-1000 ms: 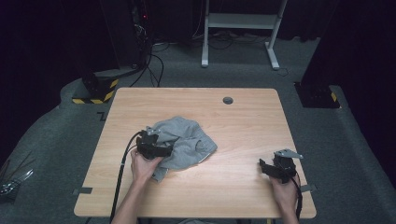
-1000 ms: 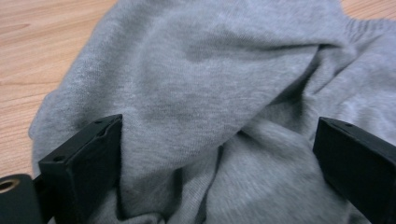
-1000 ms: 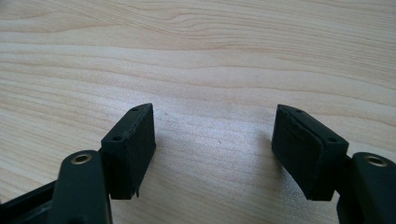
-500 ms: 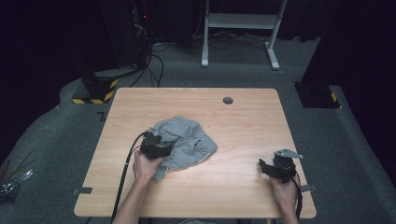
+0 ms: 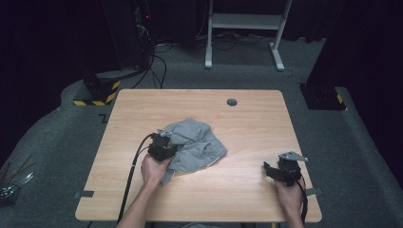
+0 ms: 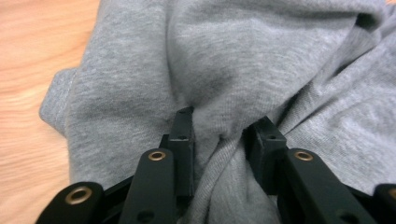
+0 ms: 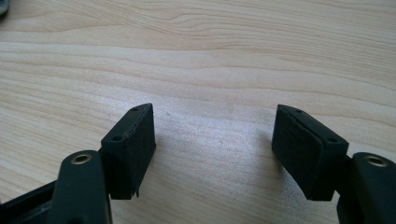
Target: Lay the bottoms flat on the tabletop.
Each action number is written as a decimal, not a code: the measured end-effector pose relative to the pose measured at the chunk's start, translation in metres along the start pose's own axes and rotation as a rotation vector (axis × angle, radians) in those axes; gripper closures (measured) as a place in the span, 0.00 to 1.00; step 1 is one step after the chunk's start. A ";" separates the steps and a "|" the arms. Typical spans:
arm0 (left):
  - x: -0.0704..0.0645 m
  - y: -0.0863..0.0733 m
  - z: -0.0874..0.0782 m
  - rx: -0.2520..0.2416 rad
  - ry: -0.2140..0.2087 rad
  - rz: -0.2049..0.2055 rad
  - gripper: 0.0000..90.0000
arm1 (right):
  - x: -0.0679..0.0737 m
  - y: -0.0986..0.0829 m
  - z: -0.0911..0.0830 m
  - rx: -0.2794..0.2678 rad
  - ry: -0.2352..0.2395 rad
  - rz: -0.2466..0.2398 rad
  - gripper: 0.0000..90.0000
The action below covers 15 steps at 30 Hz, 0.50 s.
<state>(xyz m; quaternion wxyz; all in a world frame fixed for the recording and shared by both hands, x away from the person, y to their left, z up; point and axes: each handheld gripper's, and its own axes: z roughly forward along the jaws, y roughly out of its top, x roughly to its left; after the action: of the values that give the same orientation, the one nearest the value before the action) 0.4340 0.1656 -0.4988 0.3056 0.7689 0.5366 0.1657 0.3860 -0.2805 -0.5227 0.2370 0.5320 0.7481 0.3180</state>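
A crumpled grey cloth point(image 5: 197, 142) lies in the middle of the wooden table point(image 5: 252, 128). My left gripper point(image 5: 163, 144) rests on the cloth's left edge. In the left gripper view the left gripper point(image 6: 224, 133) has its jaws drawn in on a raised fold of the grey cloth point(image 6: 261, 60), which bunches between them. My right gripper point(image 5: 269, 170) sits at the front right of the table, apart from the cloth. The right gripper point(image 7: 215, 140) is open over bare wood, with nothing between its fingers.
A small dark round grommet point(image 5: 232, 102) sits near the table's far edge. Beyond the table are a white stand's legs point(image 5: 242, 28), cables and yellow-black striped bases point(image 5: 95, 92) on the dark floor. Bare wood lies between the cloth and the right gripper.
My left gripper has moved a little to the right, further onto the cloth's edge. The right gripper has stayed where it was.
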 end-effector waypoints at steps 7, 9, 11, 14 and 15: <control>-0.018 0.005 -0.001 -0.018 -0.047 -0.014 0.78 | 0.000 0.000 0.000 0.000 0.001 -0.002 0.33; -0.024 0.008 -0.002 -0.027 -0.057 -0.009 0.78 | 0.000 0.000 0.000 0.001 0.001 -0.002 0.33; -0.030 0.010 -0.003 -0.035 -0.068 -0.011 0.78 | 0.000 0.000 0.000 0.000 0.001 -0.003 0.33; -0.038 0.014 -0.004 -0.048 -0.088 -0.019 0.79 | 0.000 0.000 0.000 0.001 0.002 -0.003 0.33; -0.041 0.015 -0.004 -0.051 -0.094 -0.024 0.79 | 0.000 0.000 0.000 0.000 0.003 -0.002 0.33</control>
<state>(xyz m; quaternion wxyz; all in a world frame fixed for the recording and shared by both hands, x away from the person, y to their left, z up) 0.4273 0.1251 -0.4832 0.3521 0.7612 0.5264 0.1393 0.3859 -0.2800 -0.5227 0.2363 0.5307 0.7491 0.3183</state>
